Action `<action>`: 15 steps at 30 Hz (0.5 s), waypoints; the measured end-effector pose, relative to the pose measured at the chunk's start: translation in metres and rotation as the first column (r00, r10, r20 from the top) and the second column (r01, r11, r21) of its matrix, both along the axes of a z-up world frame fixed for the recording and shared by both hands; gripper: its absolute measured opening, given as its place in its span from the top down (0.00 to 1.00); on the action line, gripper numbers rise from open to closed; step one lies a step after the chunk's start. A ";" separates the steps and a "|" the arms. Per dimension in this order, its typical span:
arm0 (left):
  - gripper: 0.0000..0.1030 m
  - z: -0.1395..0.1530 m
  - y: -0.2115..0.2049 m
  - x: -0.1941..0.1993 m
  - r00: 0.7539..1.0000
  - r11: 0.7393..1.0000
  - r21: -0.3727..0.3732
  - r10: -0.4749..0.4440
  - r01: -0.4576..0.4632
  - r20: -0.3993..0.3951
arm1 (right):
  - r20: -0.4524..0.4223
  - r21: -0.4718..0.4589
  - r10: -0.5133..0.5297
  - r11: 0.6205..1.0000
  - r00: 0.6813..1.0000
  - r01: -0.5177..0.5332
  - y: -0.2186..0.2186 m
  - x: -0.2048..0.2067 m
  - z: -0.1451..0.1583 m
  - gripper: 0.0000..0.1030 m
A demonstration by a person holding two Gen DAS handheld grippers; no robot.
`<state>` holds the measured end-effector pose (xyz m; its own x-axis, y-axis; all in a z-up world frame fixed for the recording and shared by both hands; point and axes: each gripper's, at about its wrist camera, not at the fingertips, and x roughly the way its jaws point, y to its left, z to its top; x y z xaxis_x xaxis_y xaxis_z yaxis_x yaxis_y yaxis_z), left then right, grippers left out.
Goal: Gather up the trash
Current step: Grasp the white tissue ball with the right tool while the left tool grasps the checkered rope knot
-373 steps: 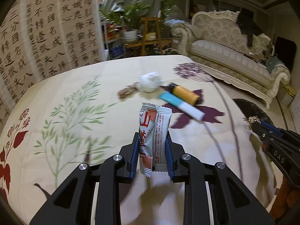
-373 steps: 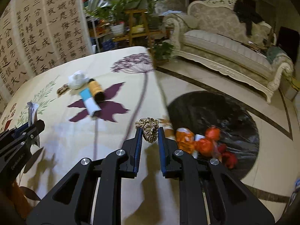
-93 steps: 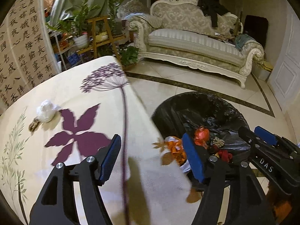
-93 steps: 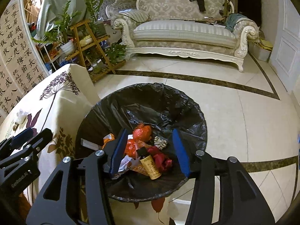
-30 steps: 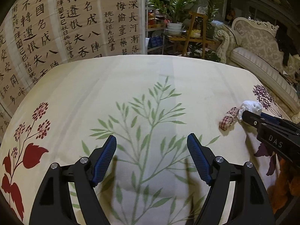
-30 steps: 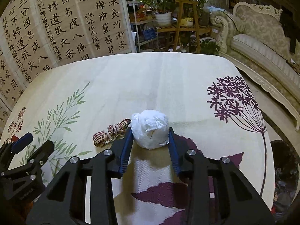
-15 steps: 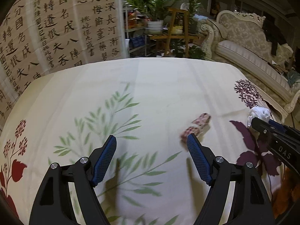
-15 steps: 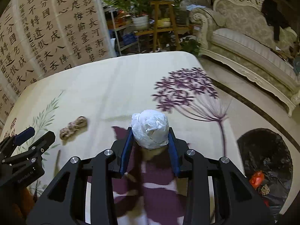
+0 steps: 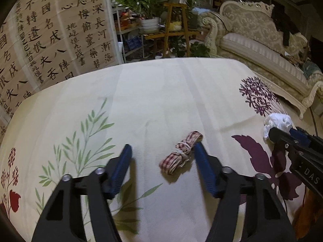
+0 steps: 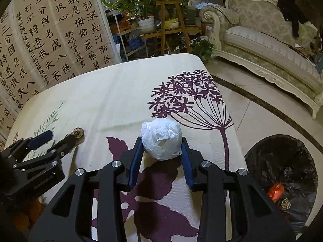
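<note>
A small bundle of checked red-and-white cord lies on the cream floral tablecloth. My left gripper straddles it with its jaws closing. The bundle rests close to the right pad, and a wide gap separates it from the left pad. My right gripper is shut on a crumpled white paper ball, held just above the cloth's purple flower print. The left wrist view shows that ball at the far right. In the right wrist view the cord bundle peeks past my left gripper.
A bin lined with a black bag, with trash inside, stands on the tiled floor off the table's right edge. A cream sofa, a wooden plant stand and a calligraphy screen lie beyond the table.
My left gripper moved right until its jaws came around the cord bundle, and they have narrowed. My right gripper carried the white ball toward the table's right edge, bringing the bin into view.
</note>
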<state>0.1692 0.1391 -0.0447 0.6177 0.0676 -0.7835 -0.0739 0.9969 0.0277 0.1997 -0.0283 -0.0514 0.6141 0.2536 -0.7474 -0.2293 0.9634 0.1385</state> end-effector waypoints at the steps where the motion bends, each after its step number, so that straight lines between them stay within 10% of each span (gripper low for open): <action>1: 0.49 -0.001 -0.001 0.000 1.000 1.000 -0.001 -0.009 0.009 -0.002 | 0.000 0.000 0.000 1.000 1.000 0.000 0.000 0.000 0.000 0.66; 8: 0.80 -0.001 -0.012 0.000 0.998 0.998 0.020 -0.062 0.062 0.000 | 0.000 0.000 0.000 1.000 1.000 0.000 -0.002 0.000 0.000 0.65; 15: 0.82 0.000 -0.010 -0.002 0.999 0.999 0.010 -0.051 0.051 0.005 | 0.006 -0.003 -0.010 1.000 1.000 0.010 -0.001 -0.003 0.001 0.66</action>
